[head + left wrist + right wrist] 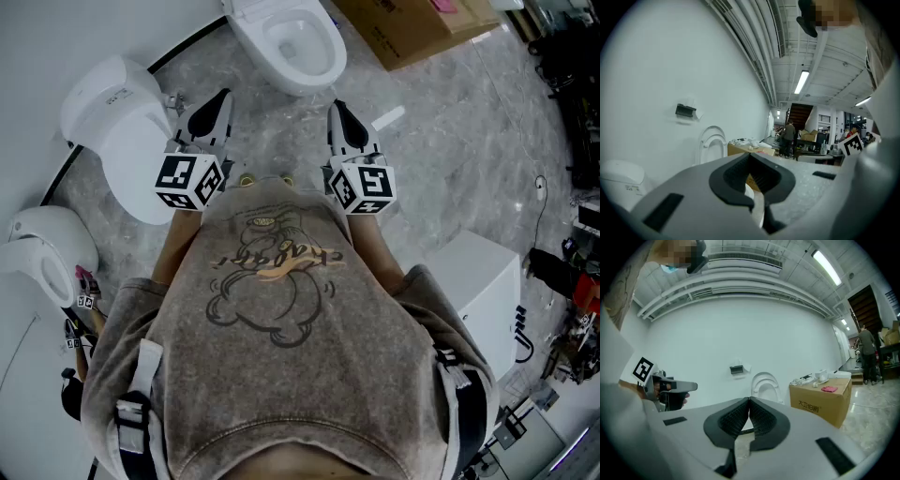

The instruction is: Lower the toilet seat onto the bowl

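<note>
**Claw state.** The left claw has its jaws together, with nothing between the ribbed black pads. The right claw is the same: pads meet at the tips and it is empty. Both claws sit side by side at mid-frame in the head view, close to the person's chest and pointing roughly level toward the fixture. This reads as a ready posture, not a working one.

**Task object.** The white oval plastic toilet seat stands upright against the white wall, at centre frame in the right gripper view. The open white ceramic toilet bowl lies at top centre of the head view, well apart from both claws. The seat is not yet lowered.

**Surroundings.** A second white toilet with closed lid occupies the upper left. A brown cardboard box sits on the grey marbled floor at upper right, beside the bowl.

**Assessment.** The task appears to be at the approach stage. Closed jaws suit pushing or hooking the seat's top edge forward instead of gripping it. The descent should probably be guided, as a released seat may slam onto the rim.
</note>
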Demonstrator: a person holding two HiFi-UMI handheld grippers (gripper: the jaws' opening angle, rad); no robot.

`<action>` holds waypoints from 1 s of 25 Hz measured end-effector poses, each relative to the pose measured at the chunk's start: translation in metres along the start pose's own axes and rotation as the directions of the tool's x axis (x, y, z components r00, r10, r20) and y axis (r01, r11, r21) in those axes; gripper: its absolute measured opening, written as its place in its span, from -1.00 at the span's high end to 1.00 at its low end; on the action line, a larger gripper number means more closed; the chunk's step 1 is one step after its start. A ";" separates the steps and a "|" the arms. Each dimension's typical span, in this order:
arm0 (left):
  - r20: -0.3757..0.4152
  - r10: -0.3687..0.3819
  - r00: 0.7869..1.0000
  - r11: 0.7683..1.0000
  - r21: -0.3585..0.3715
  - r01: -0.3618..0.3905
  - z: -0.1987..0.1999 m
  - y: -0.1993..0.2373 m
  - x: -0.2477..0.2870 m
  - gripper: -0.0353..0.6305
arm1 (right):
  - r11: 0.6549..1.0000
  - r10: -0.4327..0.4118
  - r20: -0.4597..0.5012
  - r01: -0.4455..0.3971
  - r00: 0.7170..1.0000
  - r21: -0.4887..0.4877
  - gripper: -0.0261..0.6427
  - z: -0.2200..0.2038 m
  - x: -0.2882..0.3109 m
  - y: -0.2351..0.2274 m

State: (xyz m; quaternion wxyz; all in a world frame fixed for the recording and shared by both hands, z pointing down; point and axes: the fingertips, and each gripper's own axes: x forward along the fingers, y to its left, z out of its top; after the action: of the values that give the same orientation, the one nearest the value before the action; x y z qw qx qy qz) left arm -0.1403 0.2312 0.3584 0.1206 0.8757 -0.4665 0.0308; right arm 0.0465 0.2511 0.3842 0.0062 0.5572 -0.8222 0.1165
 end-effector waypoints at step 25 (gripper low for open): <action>0.022 0.049 0.999 0.998 -0.029 -0.048 0.001 0.063 0.102 0.87 | 0.999 0.048 -0.034 -0.048 0.998 -0.005 0.84 -0.005 0.104 -0.066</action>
State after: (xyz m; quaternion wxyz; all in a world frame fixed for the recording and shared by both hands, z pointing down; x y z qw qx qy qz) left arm -0.1349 0.1147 0.3855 0.1267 0.8627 -0.4894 0.0172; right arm 0.0671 0.1334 0.4160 0.0191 0.5353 -0.8353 0.1237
